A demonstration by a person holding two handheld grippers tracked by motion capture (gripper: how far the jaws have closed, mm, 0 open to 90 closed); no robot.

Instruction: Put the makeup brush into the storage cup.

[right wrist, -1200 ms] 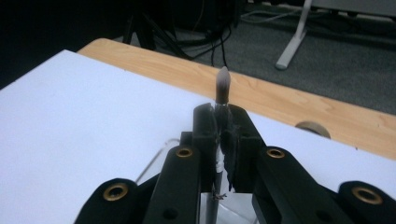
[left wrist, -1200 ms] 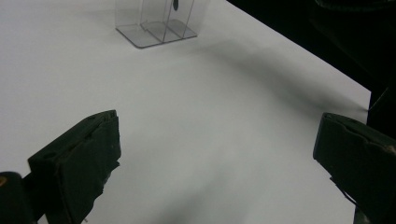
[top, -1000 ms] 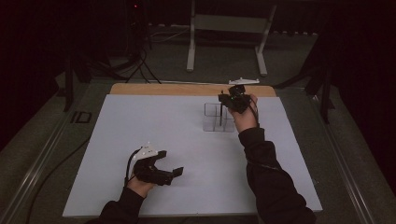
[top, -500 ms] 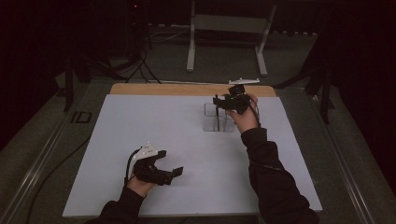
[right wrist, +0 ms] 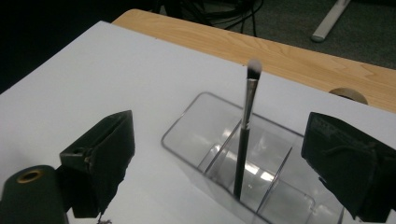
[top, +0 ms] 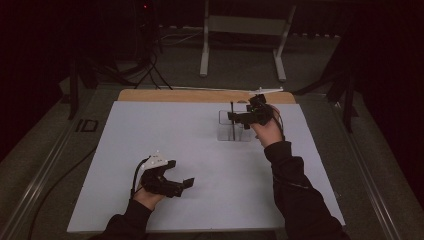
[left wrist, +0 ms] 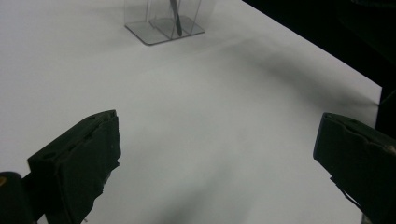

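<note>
Brush [right wrist: 244, 135] stands near upright in the middle compartment of clear organizer [right wrist: 205, 135], bristle tip up, handle end down on the organizer floor, leaning lightly against a divider. Organizer sits on the white surface [top: 165, 130], toward its far edge, just short of the bare wooden strip [top: 200, 96] behind it. From the high view the brush [top: 232, 120] pokes up above the organizer [top: 234, 131] rim. Right gripper [top: 239, 118] hovers just beside the organizer on its right side, held by right hand [top: 267, 129], jaws spread wide and holding nothing; in the right gripper view the brush stands between the two jaws but apart from both. Left gripper [top: 184, 186] rests low on the surface, well apart from the organizer, toward the near edge, left hand [top: 150, 185] around it, jaws released wide with nothing between them. Left gripper view: organizer [left wrist: 163, 21] far ahead, bare white surface [left wrist: 210, 130] between jaws
</note>
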